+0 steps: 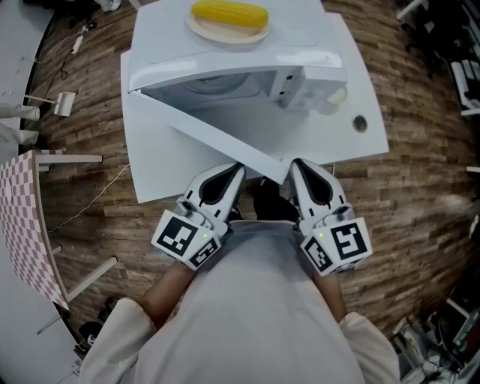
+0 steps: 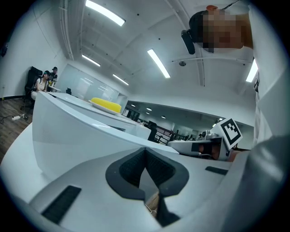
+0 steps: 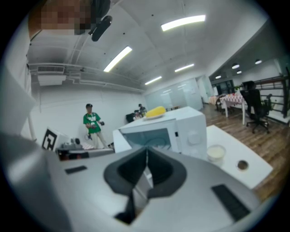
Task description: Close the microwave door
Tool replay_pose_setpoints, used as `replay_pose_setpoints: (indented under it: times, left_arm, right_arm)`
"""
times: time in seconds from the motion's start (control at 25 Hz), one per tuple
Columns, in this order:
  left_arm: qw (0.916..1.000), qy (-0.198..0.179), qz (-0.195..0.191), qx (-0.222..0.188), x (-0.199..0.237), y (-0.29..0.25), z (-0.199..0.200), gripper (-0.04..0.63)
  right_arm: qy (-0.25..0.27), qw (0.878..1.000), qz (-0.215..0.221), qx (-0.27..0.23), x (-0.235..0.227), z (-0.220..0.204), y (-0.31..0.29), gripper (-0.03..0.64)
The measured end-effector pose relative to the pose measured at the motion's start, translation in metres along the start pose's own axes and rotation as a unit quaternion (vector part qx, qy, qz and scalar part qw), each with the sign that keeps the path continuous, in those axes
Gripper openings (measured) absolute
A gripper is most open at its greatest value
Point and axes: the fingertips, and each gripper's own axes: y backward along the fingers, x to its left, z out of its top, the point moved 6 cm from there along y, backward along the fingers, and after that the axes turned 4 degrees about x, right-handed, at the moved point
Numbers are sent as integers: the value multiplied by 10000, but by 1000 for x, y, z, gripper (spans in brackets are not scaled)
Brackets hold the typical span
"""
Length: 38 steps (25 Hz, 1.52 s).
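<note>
A white microwave [image 1: 247, 52] stands on a white table [image 1: 161, 169], and its door [image 1: 210, 131] hangs open, swung out toward me and to the left. In the right gripper view the open cavity of the microwave [image 3: 158, 131] faces me; in the left gripper view the door [image 2: 81, 136] fills the left as a broad white panel. My left gripper [image 1: 238, 169] and right gripper [image 1: 295, 163] are held close to my body at the table's near edge, side by side. Both are shut and hold nothing. The left gripper's tip lies just under the door's free end.
A yellow corn cob [image 1: 229, 13] lies on a plate on top of the microwave. A small cup [image 1: 337, 97] and a round hole [image 1: 359, 123] are at the table's right. A checked-cloth chair [image 1: 26, 217] stands left. A person [image 3: 92, 124] stands far behind.
</note>
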Motion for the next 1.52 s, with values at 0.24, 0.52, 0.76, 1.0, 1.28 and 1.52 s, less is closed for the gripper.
replay_pose_setpoints:
  times: [0.24,0.52,0.76,1.0,1.28,1.52]
  left_arm:
    - [10000,24,-25,-18,2,-6,2,20]
    - [10000,66,-60,-1,4,-13,7,20]
    - [9999,87,-78,-9,5,-22,10,20]
    - [9999,118,-42,-30,8,-32,14,20]
    - [9998,180,50,-54,10,-43,17,20]
    - [9999,105,73,-25,12,-51,17,20]
  right_arm:
    - [-6,10000,-24,8,-7,4,-5,23]
    - [-32,10000,-57,47,-14,8,-10,24]
    - [-41,10000,-40,76,-23,13,-14,23]
    - [-52,9999,16,98,-31,18,-21,25]
    - [-57,9998,142,143,-41,21,-28,24]
    - [27,9995,256,182,-47,23,-34,25]
